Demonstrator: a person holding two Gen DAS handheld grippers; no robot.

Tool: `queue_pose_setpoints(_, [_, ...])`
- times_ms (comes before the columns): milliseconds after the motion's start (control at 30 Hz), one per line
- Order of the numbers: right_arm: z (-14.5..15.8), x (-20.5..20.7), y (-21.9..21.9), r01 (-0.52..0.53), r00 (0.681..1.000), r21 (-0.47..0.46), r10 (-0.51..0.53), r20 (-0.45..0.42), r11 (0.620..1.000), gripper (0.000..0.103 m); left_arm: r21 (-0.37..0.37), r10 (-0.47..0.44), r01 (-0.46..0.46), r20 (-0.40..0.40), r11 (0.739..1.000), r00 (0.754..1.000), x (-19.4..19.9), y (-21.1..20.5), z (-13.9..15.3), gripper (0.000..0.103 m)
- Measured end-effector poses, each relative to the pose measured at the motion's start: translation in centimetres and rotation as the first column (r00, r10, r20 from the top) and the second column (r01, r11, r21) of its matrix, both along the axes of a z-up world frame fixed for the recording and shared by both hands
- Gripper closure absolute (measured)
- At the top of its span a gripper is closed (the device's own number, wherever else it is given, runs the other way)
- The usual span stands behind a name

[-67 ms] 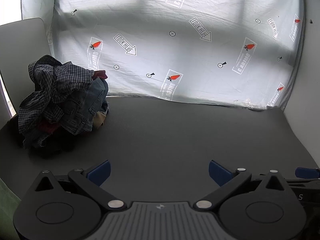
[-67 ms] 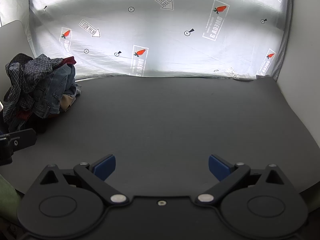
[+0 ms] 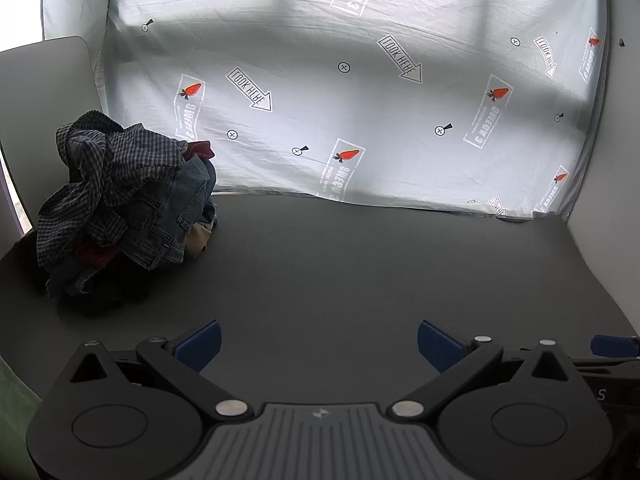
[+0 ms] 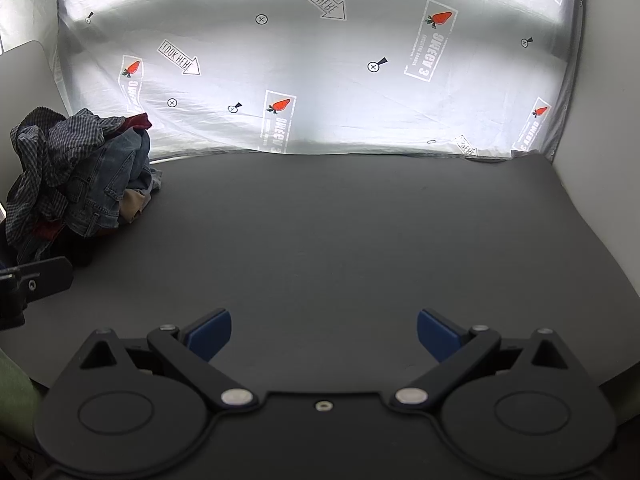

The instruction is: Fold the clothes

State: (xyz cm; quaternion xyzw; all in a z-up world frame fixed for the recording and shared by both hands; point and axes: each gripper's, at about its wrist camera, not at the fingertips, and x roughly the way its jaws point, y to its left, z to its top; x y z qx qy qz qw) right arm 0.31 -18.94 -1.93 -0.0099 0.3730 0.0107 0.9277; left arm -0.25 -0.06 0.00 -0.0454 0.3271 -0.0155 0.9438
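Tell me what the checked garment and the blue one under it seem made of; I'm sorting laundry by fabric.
Checked shirt: thin woven cloth, probably cotton, matte, crumpling into soft folds. Blue garment: denim, apparently; faded wash, heavy seams with visible stitching.

Backlit printed white sheet [image 3: 360, 120] hangs behind dark tabletop [image 3: 360, 264].

I see both wrist cameras looking low and forward over the dark table [image 3: 360, 264] toward the printed sheet [image 4: 320, 80], sharing the clothes pile [image 3: 124, 208] at left.
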Motion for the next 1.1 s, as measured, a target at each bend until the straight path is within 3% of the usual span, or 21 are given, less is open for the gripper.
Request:
queue_pose_setpoints(367, [0.7, -0.5, -1.5, 0.025, 0.999, 0.007, -0.025, 0.044, 1.0, 0.002, 0.015, -0.005, 0.004, 0.019, 1.0, 1.0, -0.4, -1.5, 0.4, 0.0])
queue_pose_setpoints(1100, [0.2, -1.0, -2.7, 0.022, 0.999, 0.023, -0.023, 0.025, 1.0, 0.002, 0.028, -0.007, 0.006, 0.013, 1.0, 1.0, -1.7, -3.2, -0.1, 0.0])
